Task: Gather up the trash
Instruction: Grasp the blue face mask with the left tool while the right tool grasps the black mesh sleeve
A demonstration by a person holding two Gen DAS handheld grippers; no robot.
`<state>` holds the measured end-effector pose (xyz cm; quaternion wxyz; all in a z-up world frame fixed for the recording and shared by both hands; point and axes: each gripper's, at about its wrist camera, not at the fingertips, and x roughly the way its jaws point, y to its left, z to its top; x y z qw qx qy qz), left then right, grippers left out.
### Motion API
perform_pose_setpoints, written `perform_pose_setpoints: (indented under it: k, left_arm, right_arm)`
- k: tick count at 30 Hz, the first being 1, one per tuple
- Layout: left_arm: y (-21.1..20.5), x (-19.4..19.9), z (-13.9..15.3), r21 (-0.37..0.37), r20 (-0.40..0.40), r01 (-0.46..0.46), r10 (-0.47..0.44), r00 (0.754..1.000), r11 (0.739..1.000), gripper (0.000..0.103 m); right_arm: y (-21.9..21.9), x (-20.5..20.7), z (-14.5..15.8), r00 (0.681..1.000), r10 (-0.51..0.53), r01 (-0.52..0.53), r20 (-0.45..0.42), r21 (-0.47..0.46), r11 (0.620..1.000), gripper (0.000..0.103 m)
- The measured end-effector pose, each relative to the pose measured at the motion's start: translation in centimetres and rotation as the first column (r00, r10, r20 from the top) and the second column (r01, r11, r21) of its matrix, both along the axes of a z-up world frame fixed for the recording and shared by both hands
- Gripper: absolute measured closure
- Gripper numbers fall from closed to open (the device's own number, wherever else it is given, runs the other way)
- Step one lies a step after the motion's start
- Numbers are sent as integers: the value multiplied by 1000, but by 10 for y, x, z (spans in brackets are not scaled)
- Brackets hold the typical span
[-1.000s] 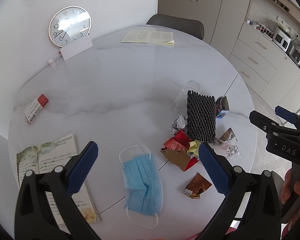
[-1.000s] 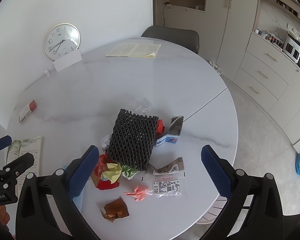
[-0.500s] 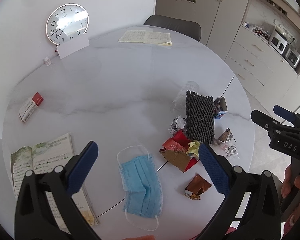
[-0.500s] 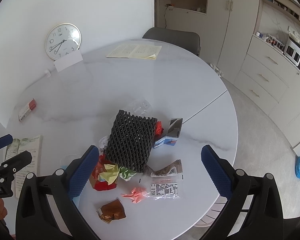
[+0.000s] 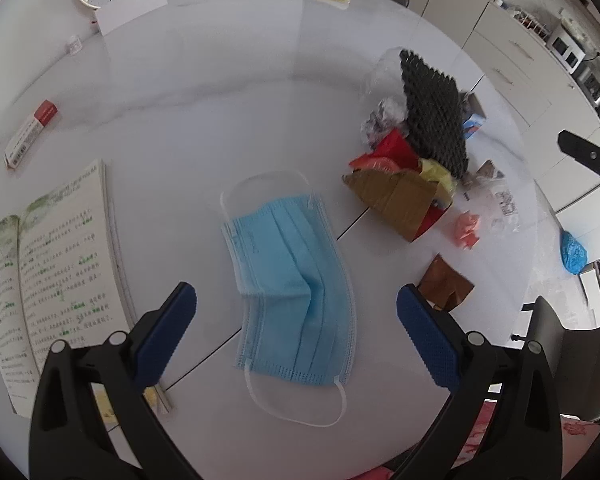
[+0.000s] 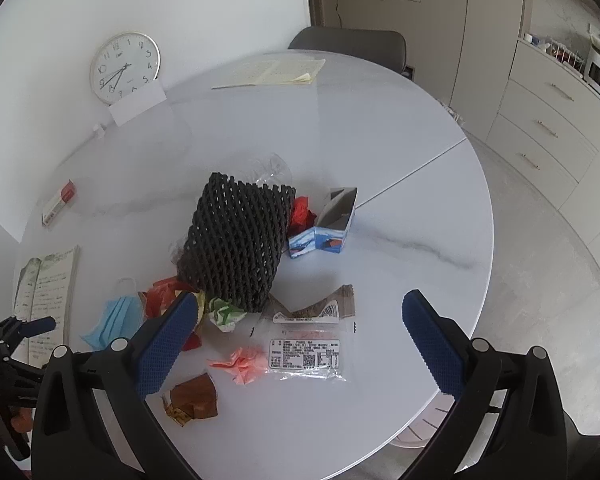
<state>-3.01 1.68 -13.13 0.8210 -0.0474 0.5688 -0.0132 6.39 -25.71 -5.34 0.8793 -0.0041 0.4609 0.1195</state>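
White marble table point(image 6: 380, 152), round, set against a plain wall with cabinets to the right: that is where we are working, and as far as we can judge the collecting has not begun, since every scrap lies on the top and neither tongs hold anything.

Going left to right, our left tongs point(image 5: 296, 316) hang wide open above the blue face mask point(image 5: 292, 280), which lies flat near the near edge of the table, just right of an open book point(image 5: 48, 260). That mask looks like the first piece to take.

Right of it sits the main heap: a brown cardboard scrap point(image 5: 396, 200) with red and yellow wrappers, and over them the black foam net point(image 6: 240, 240) leaning up. Toward the near right edge we see a brown foil wrapper point(image 6: 192, 400), a pink paper twist point(image 6: 240, 360), a clear labelled bag point(image 6: 306, 354) and a torn brown packet point(image 6: 316, 308).

Our right tongs point(image 6: 300, 328) are also spread open, empty, hovering over those last pieces.

As for containers, we see no bin or bag to receive the trash. The only one is a small blue carton point(image 6: 332, 224) beside the net, open at the top; we cannot tell what, if anything, is inside.
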Motion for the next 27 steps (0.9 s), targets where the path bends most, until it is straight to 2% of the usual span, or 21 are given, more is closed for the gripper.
perform_pose_setpoints:
  k: [2, 7, 9, 15, 17, 21, 25, 27]
  left_arm:
    - [-4, 2, -17, 20, -28, -24, 25, 999, 1000, 12]
    - [-10, 12, -46, 66, -67, -72, 76, 995, 995, 42]
    - [-11, 15, -53, 65, -75, -91, 96, 993, 994, 54]
    - [-17, 20, -56, 89, -57, -73, 79, 995, 993, 76]
    - [-16, 22, -52, 76, -52, -62, 66, 996, 995, 78]
    - [-8, 24, -33, 56, -18, -10, 11, 1000, 998, 80]
    - [2, 27, -16, 20, 11, 35, -35, 999, 999, 80]
    - [6, 26, -9, 16, 21, 61, -61, 998, 998, 80]
  right_arm:
    - [-4, 1, -6, 1000, 14, -14, -22, 11, 1000, 2]
    - [-2, 5, -12, 996, 79, -79, -42, 10, 997, 2]
    - [4, 9, -12, 993, 112, -111, -42, 19, 994, 2]
    - [30, 37, -22, 988, 146, -144, -48, 51, 988, 2]
    - [34, 53, -34, 989, 121, -115, -79, 83, 990, 4]
    - [31, 78, -63, 982, 37, -10, -184, 144, 989, 24]
    - [30, 90, -86, 967, -23, 69, -252, 176, 982, 32]
    - [29, 91, -94, 959, -42, 102, -279, 205, 973, 45]
